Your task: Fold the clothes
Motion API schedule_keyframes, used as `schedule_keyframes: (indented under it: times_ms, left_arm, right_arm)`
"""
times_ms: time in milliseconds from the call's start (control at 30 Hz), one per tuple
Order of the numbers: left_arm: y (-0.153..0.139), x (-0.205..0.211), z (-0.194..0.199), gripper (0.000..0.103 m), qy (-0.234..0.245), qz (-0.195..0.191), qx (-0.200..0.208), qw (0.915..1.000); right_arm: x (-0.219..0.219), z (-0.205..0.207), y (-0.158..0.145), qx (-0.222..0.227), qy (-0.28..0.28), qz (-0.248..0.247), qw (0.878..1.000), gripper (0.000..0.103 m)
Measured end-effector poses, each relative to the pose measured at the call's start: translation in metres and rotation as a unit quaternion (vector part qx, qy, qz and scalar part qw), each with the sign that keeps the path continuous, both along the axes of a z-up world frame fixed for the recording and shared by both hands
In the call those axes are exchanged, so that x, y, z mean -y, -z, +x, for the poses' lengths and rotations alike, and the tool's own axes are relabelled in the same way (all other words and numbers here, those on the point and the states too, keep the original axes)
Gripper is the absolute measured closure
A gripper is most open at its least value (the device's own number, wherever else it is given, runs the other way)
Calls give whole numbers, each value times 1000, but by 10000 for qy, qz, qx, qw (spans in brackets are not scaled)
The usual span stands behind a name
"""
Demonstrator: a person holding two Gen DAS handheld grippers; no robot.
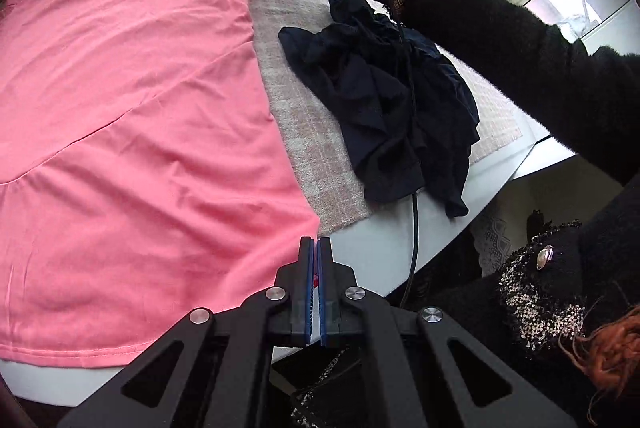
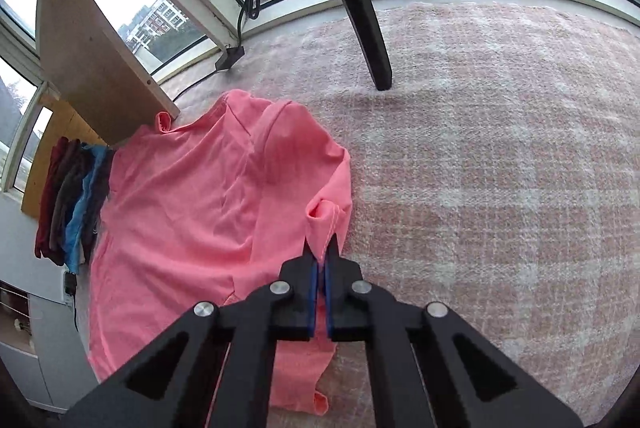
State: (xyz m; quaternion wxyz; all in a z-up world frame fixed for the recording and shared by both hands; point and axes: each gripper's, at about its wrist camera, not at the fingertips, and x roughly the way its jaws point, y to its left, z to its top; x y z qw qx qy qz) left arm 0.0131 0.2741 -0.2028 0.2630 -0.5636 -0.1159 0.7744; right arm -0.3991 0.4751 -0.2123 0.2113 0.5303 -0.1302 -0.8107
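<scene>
A soft, smooth-knit pink shirt (image 1: 132, 100) lies spread flat on a nubbly pink-and-white checked cloth (image 2: 500, 168), beside a crumpled navy garment (image 1: 384, 100). The left gripper (image 1: 318, 248) pinches the shirt's hem corner at the table edge. The right gripper (image 2: 322, 256), angled downward in a fuzzy black sleeve (image 1: 500, 40), pinches its stitched sleeve cuff.

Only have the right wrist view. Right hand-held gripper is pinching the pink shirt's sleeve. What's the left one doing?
Observer: The left hand-held gripper is shut on the pink shirt at its bottom corner, by the near edge of the table.
Operator: Shirt body flat?
Observer: Mostly. It's spread out with only light wrinkles.
Operator: Anything beside it?
Observer: A crumpled dark garment pile lies on the mat, apart from the shirt.
</scene>
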Motion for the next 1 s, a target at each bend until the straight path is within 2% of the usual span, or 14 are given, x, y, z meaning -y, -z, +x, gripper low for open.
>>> schedule_keyframes:
  times_ms: [167, 267, 400, 467, 533, 600, 667, 700, 733, 833, 1000]
  left_arm:
    - [-12, 51, 15, 102, -791, 225, -73, 9966]
    - [-12, 89, 29, 102, -1376, 284, -32, 9901]
    - [5, 132, 43, 102, -2009, 139, 174, 9794]
    - [18, 144, 47, 102, -2184, 86, 305, 9753]
    - [29, 153, 49, 102, -2296, 37, 422, 9724]
    - [37, 157, 50, 102, -2323, 19, 507, 9713]
    - [39, 156, 50, 102, -2299, 41, 519, 9718]
    - [40, 155, 50, 102, -2284, 53, 528, 9721]
    - [41, 154, 50, 102, -2261, 56, 545, 9726]
    - [44, 148, 47, 102, -2176, 32, 606, 9741]
    - [40, 144, 46, 102, -2044, -108, 593, 9770]
  right_arm:
    - [32, -3, -61, -462, -104, -420, 9980, 101]
    - [82, -16, -80, -469, -478, -272, 9974, 101]
    - [153, -39, -66, -186, -742, 154, 9970, 101]
    - [190, -52, -44, 244, -1075, 356, 9933, 100]
    - [220, -60, -27, 622, -1360, 876, 9849, 96]
    - [225, -54, -35, 473, -1504, 1012, 9823, 95]
    - [212, -40, -54, 75, -1586, 986, 9824, 79]
    - [204, -31, -61, -67, -1568, 1079, 9817, 67]
    - [196, -21, -64, -76, -1595, 1121, 9808, 64]
    - [179, 3, -53, 205, -1717, 1280, 9766, 64]
    - [180, 17, -13, 702, -1815, 1686, 9663, 64]
